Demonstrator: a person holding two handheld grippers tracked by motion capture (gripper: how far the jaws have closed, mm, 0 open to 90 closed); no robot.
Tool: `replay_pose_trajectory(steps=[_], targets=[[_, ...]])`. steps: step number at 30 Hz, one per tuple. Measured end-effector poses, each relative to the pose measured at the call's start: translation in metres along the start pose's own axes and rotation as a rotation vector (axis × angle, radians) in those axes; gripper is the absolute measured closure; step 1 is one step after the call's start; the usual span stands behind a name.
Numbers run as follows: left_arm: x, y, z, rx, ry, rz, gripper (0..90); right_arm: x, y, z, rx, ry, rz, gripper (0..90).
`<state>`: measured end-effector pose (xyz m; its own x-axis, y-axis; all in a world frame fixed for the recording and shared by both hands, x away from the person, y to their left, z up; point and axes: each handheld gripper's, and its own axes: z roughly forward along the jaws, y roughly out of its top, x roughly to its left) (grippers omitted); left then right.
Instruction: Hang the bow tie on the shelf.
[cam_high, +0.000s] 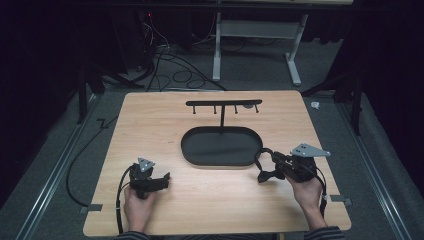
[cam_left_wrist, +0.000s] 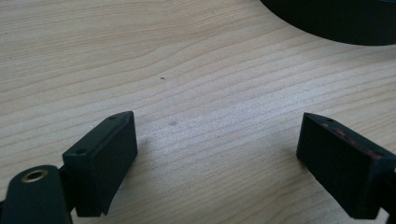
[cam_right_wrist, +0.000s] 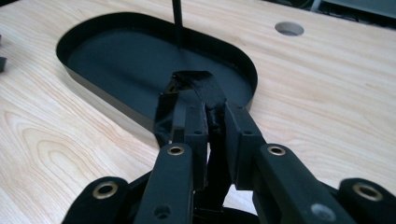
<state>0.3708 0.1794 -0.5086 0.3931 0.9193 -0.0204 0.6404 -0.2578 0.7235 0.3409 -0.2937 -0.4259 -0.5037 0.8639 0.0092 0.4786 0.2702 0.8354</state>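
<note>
The right claw (cam_right_wrist: 214, 122) pinches a black strap (cam_right_wrist: 198, 86) just beside the oval tray (cam_high: 190, 150) of the hook stand (cam_high: 223, 103); the left claw (cam_left_wrist: 217, 158) rests wide apart on the counter (cam_high: 150, 120), holding nothing. Likely the strap goes on a hook, so lift it high, keep its loop open and clear the tray rim

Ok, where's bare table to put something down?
Bare wood lies left of the black oval tray, beyond the left hand-held gripper, and along the near edge between both hands. Crowded: tray's right end, where the right hand-held gripper holds a black strap.
</note>
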Motion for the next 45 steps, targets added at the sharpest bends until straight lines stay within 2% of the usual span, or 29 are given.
replay_pose_trajectory(steps=[18, 31, 45], targets=[[0.000, 0.000, 0.000, 0.001, 0.000, 0.000, 12.7, 0.009, 0.029, -0.002, -0.051, 0.042, -0.037, 81.7], [0.000, 0.000, 0.000, 0.000, 0.000, 0.000, 12.7, 0.016, 0.051, 0.010, -0.051, 0.088, -0.070, 81.8], [0.000, 0.000, 0.000, 0.001, 0.000, 0.000, 12.7, 0.017, 0.068, 0.020, -0.058, 0.115, -0.071, 81.8]])
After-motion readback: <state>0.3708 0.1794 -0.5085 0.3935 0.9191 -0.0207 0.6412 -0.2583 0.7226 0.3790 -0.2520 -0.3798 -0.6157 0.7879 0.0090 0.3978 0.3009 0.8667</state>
